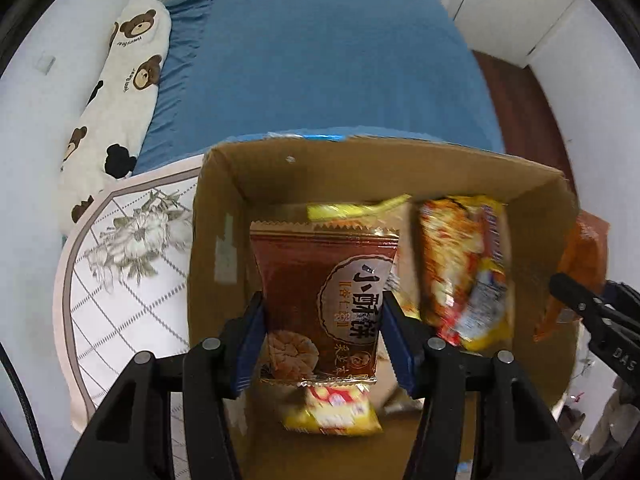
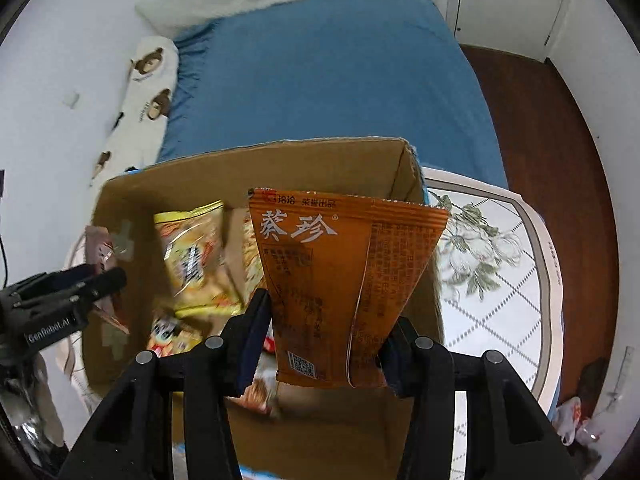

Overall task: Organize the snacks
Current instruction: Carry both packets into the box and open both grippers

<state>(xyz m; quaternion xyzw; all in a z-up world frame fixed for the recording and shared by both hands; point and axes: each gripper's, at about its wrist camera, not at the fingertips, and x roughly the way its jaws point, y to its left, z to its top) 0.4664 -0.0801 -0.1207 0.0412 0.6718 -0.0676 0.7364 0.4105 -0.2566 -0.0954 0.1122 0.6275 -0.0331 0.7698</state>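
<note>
Left claw (image 1: 322,336) clamps brown biscuit packet (image 1: 324,300); right claw (image 2: 324,344) clamps orange seed packet (image 2: 344,280) — both above the open cardboard box (image 1: 224,208). Advice: lower each past the rim onto bare floor beside yellow packets (image 1: 464,264) — then release.

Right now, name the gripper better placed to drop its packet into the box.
Probably left: the left gripper holds the brown biscuit packet over the open cardboard box; the right gripper's orange packet hangs nearer the wall.
</note>
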